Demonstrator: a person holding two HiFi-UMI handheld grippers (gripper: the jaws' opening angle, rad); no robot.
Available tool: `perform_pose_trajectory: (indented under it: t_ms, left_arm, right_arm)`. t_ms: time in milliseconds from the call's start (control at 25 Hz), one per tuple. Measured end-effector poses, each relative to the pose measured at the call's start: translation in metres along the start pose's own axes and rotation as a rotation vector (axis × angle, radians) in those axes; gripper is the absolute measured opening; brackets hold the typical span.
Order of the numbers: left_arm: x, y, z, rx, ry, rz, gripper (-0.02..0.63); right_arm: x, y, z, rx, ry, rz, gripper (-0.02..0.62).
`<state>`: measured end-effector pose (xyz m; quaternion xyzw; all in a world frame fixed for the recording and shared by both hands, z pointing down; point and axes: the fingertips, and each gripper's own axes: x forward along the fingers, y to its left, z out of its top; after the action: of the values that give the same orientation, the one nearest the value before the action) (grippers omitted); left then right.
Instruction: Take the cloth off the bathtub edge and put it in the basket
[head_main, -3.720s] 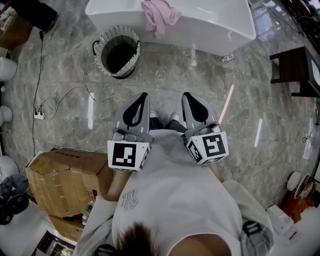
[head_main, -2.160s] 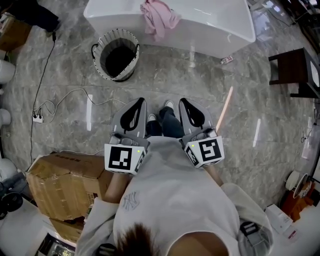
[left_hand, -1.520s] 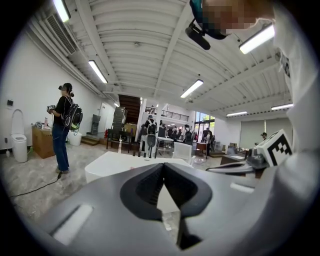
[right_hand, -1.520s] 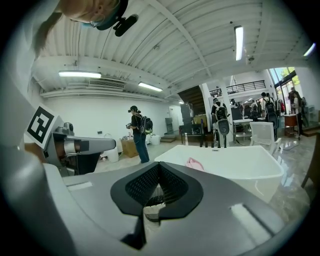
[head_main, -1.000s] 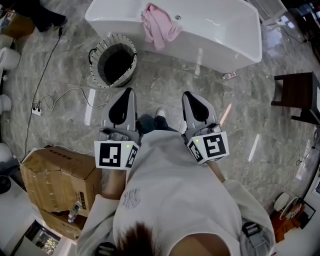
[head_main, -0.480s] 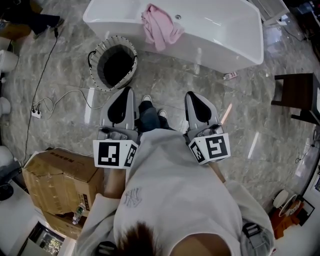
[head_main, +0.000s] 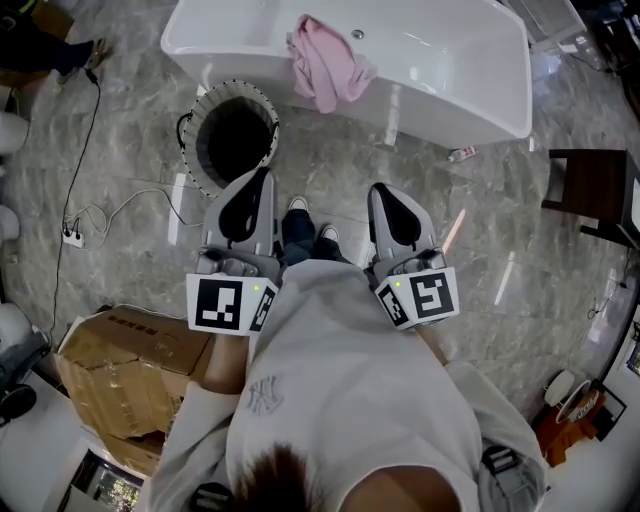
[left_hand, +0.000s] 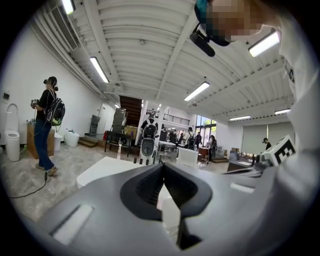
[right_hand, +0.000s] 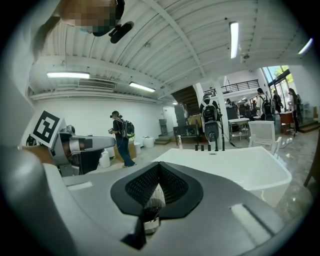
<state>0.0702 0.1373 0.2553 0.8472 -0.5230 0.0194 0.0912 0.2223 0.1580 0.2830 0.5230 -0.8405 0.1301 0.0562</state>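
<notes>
A pink cloth (head_main: 325, 68) hangs crumpled over the near rim of the white bathtub (head_main: 450, 70) at the top of the head view. A round striped basket (head_main: 234, 137) with a dark inside stands on the floor just left of and below the cloth. My left gripper (head_main: 263, 178) is shut and empty, its tip just below the basket's rim. Further right, over bare floor short of the tub, my right gripper (head_main: 384, 190) is also shut and empty. In the left gripper view the jaws (left_hand: 161, 165) meet before the tub (left_hand: 102, 170); the right gripper (right_hand: 159, 165) also faces the tub (right_hand: 240, 167).
A cardboard box (head_main: 135, 365) sits at the lower left. A white cable and power strip (head_main: 72, 235) lie on the floor to the left. A dark stool (head_main: 595, 180) stands at the right. A small object (head_main: 462, 153) lies beside the tub. A person (left_hand: 47, 127) stands beyond.
The bathtub, cloth and basket have come nearer to both grippers as the person stepped forward. The left gripper's tip now reaches the basket's rim. Both grippers stayed shut.
</notes>
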Motion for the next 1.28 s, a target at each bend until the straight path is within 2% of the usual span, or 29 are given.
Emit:
perform_pose_trajectory:
  t_ms: [360,800,1080,1280]
  left_arm:
    - [0.025,0.038,0.003,-0.035,0.003,-0.028,0.048]
    - [0.037,0.064,-0.006,-0.028,0.025,-0.025,0.048]
    - [0.072,0.062,-0.004,-0.045,0.039,-0.031,0.048]
    - [0.103,0.062,0.004,-0.039,0.022,0.003,0.048]
  right_arm:
    - [0.049,0.006,0.009,0.003,-0.007,-0.02,-0.002]
    - [0.066,0.002,0.005,0.014,-0.003,-0.051,-0.002]
    - [0.088,-0.024,0.014,0.015,0.005,-0.045,-0.002]
    - [0.111,-0.053,0.033,-0.009,-0.022,-0.01,-0.002]
